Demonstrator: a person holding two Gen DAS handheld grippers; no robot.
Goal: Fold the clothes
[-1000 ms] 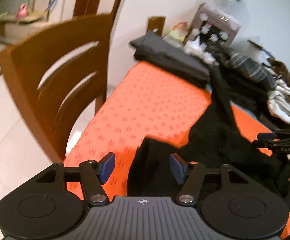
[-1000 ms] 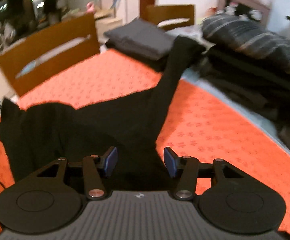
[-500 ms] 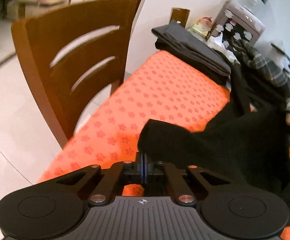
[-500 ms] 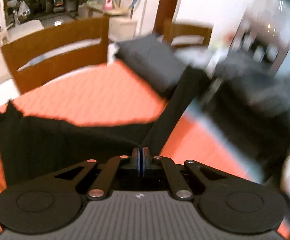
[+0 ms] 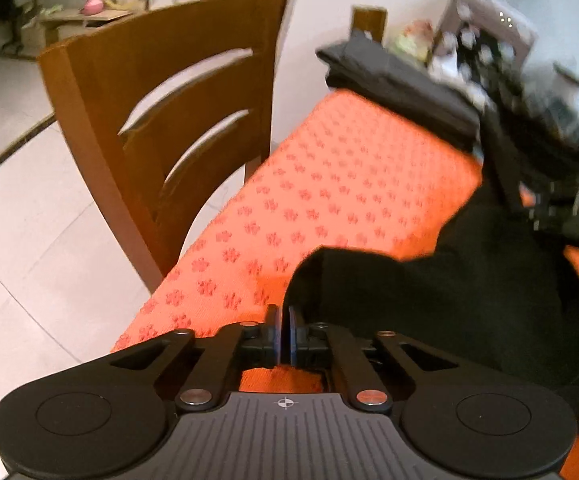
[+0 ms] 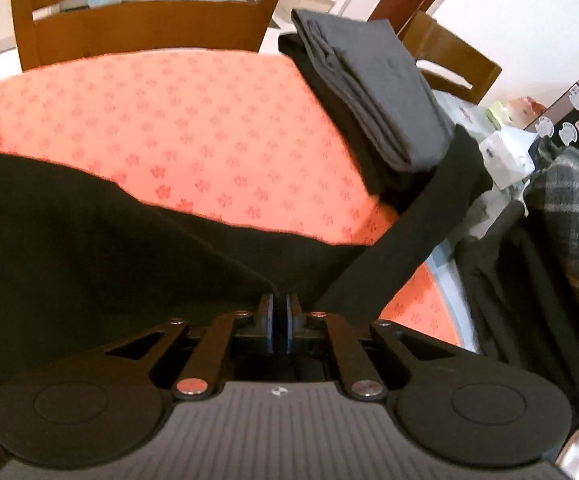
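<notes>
A black garment (image 5: 429,304) lies on the orange patterned table (image 5: 329,184). My left gripper (image 5: 284,332) is shut on the garment's near left corner, lifted a little off the table. My right gripper (image 6: 279,320) is shut on another edge of the same black garment (image 6: 89,232). One long black sleeve or leg (image 6: 421,224) stretches away to the right and runs up against a pile at the table's far side.
A folded dark grey stack (image 6: 373,92) sits at the far edge of the table, also in the left wrist view (image 5: 401,88). A heap of unfolded clothes, one plaid (image 6: 569,232), lies to the right. Wooden chairs (image 5: 161,120) (image 6: 141,12) stand along the table.
Both grippers were open over the black garment a second ago. Both have closed on its edges and lifted, pulling the cloth taut between them.
</notes>
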